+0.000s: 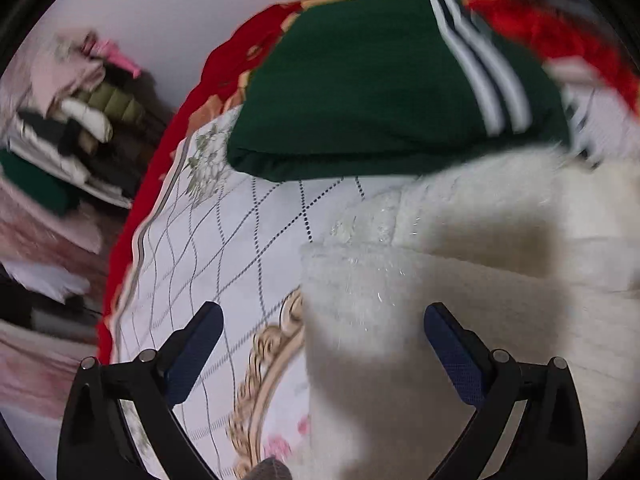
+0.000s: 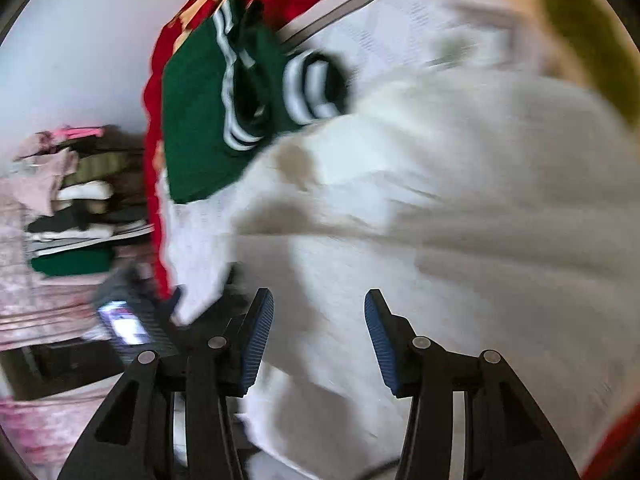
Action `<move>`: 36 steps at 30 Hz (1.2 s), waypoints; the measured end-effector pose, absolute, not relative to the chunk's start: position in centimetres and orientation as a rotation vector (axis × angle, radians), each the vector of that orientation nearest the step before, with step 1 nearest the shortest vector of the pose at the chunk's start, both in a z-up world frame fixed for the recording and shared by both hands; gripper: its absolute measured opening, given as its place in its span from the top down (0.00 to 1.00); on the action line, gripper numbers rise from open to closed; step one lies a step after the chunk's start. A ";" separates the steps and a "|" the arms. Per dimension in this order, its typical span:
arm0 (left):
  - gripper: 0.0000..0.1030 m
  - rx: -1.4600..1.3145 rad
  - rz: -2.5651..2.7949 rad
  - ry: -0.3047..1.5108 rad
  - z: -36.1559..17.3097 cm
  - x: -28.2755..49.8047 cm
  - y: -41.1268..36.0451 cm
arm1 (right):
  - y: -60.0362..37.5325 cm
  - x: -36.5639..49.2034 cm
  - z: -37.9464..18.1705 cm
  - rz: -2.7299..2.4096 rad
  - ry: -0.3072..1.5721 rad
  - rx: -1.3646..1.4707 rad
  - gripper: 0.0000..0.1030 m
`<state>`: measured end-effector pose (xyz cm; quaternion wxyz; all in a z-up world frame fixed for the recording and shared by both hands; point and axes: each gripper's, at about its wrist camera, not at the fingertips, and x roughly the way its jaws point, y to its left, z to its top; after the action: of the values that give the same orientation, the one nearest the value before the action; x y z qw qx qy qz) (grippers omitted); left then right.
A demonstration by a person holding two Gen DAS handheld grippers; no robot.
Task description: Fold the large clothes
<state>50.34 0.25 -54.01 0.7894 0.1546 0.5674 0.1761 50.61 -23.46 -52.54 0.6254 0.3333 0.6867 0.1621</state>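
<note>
A cream fuzzy garment [image 1: 460, 280] lies folded on the patterned bedsheet [image 1: 224, 248]; it fills most of the right wrist view [image 2: 460, 220], which is blurred. A folded dark green garment with white stripes [image 1: 372, 92] lies beyond it, also in the right wrist view [image 2: 200, 120]. My left gripper [image 1: 323, 320] is open and empty, hovering over the cream garment's left edge. My right gripper [image 2: 319, 308] is open and empty above the cream garment.
A red blanket border [image 1: 160, 168] edges the bed. A stack of folded clothes [image 1: 76, 136] stands to the left by the white wall, also seen in the right wrist view [image 2: 76, 208]. A phone-like device [image 2: 124, 324] lies by the bed edge.
</note>
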 end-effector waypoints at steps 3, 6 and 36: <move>0.00 0.300 0.378 1.262 -56.3 51.2 1.4 | -21.9 52.8 -56.0 0.360 1.638 0.718 0.52; 0.00 0.276 0.380 1.253 -56.2 51.0 1.8 | -21.2 53.9 -59.1 0.349 1.717 0.689 0.52; 0.00 0.168 0.291 1.208 -50.8 51.4 -4.3 | -29.8 54.3 -48.4 0.022 1.568 0.477 0.52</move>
<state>51.42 -4.26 -50.79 0.8099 0.0788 0.5650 0.1363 54.25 -29.82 -48.41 0.6827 0.2126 0.6991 0.0098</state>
